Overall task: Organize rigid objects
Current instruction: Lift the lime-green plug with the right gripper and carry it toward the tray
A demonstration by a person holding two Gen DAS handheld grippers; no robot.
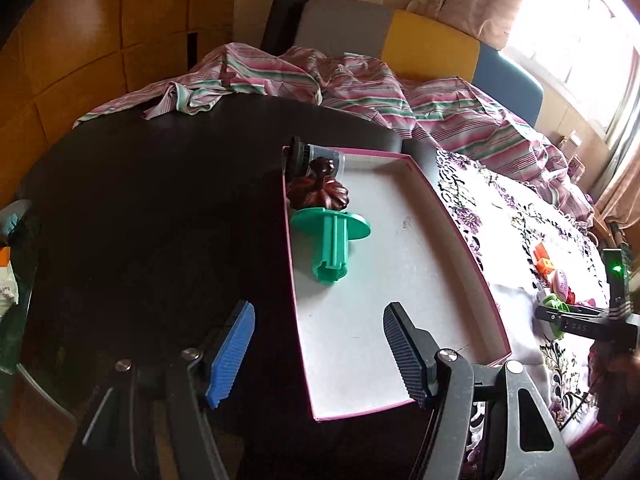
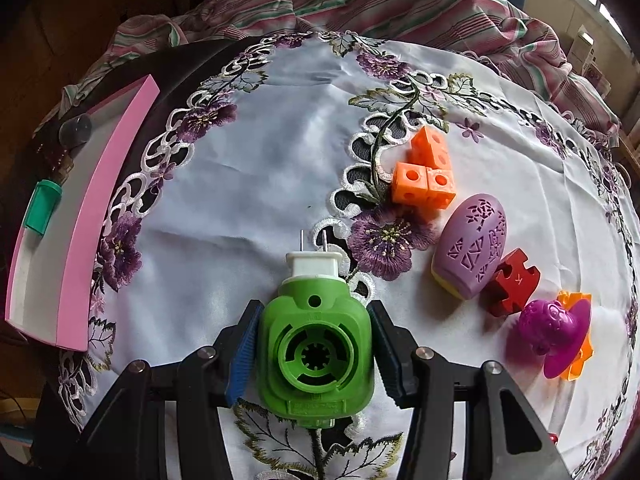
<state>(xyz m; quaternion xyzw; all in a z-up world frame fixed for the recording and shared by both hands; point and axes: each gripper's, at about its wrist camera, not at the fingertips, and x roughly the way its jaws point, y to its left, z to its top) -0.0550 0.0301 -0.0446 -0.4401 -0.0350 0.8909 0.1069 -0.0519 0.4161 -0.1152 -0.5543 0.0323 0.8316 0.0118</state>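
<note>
In the left wrist view my left gripper (image 1: 320, 356) stands open and holds nothing, low over the near left corner of a pink box (image 1: 380, 300). Along the box's left wall lie a green spool (image 1: 332, 240), a dark brown flower-shaped piece (image 1: 320, 192) and a grey cylinder (image 1: 316, 156). In the right wrist view my right gripper (image 2: 316, 356) is shut on a green plug-in device (image 2: 316, 352) with a white pronged end, just above the embroidered cloth (image 2: 260, 152). To its right lie orange cubes (image 2: 426, 172), a purple oval (image 2: 472, 246), a red block (image 2: 512, 282) and a magenta piece (image 2: 554, 328).
The pink box (image 2: 108, 184) sits on a dark table (image 1: 160, 220) at the cloth's left edge. A striped sheet (image 1: 360, 88) is bunched along the far side. An orange flat piece (image 2: 578, 356) lies under the magenta one. Chairs and a bright window stand behind.
</note>
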